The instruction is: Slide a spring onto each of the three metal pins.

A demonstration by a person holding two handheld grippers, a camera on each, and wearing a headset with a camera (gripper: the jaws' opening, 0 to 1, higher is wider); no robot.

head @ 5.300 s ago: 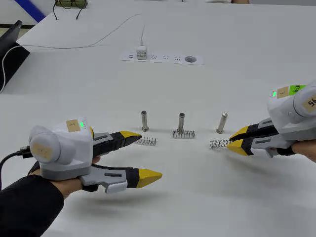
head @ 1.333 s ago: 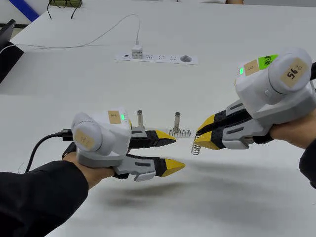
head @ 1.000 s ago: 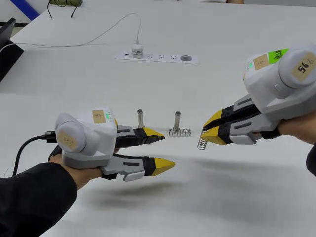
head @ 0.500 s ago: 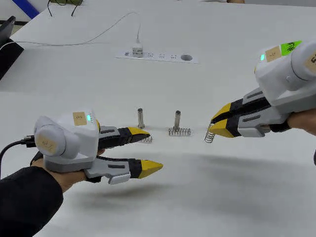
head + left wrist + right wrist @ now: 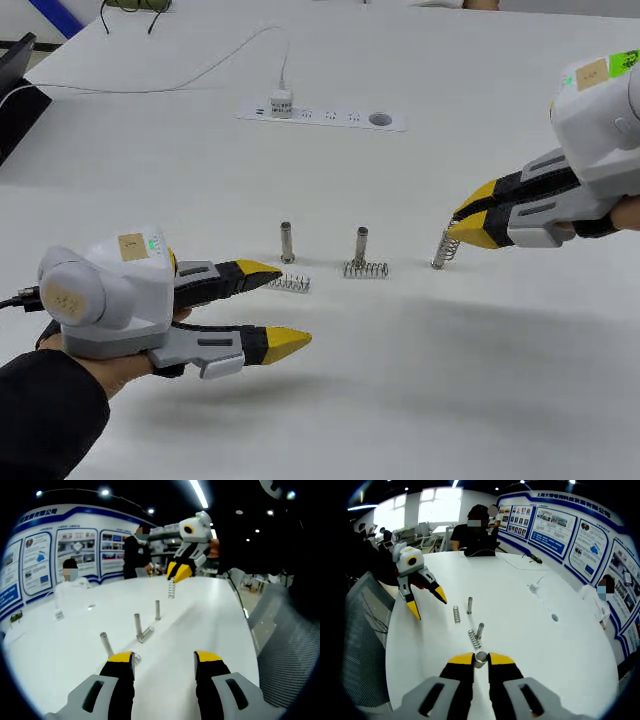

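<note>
I hold a gripper in each hand over a white worktop [image 5: 420, 380]. My left gripper [image 5: 293, 304] sits low on the near left side, roughly level. Its yellow-tipped jaws are spread wide with nothing between them. A dark sleeve [image 5: 45, 425] covers my left forearm.

My right gripper [image 5: 458, 228] is raised on the right and angled down toward the middle of the worktop. Its jaws are almost closed, pinching the top end of a small wire spring. This held spring [image 5: 444, 250] hangs tilted below the jaw tips. In the right gripper view it appears end-on, as a ring between the two tips.

Three short metal pins stand upright in a row across the worktop. In the head view the left pin [image 5: 287, 242] and the middle pin [image 5: 361, 246] are bare. The right pin [image 5: 157, 609] is clear in the left gripper view and is also bare. There the held spring is near it, above and beyond its top. From the head view I cannot tell whether the two touch.

Two more springs lie flat on the worktop. The left spring [image 5: 290, 284] is just in front of the left pin, close to my left gripper's upper jaw tip. The middle spring [image 5: 365, 269] is just in front of the middle pin.

Farther back a white power strip [image 5: 322, 115] lies on the worktop with a white plug [image 5: 285, 100] in it.
</note>
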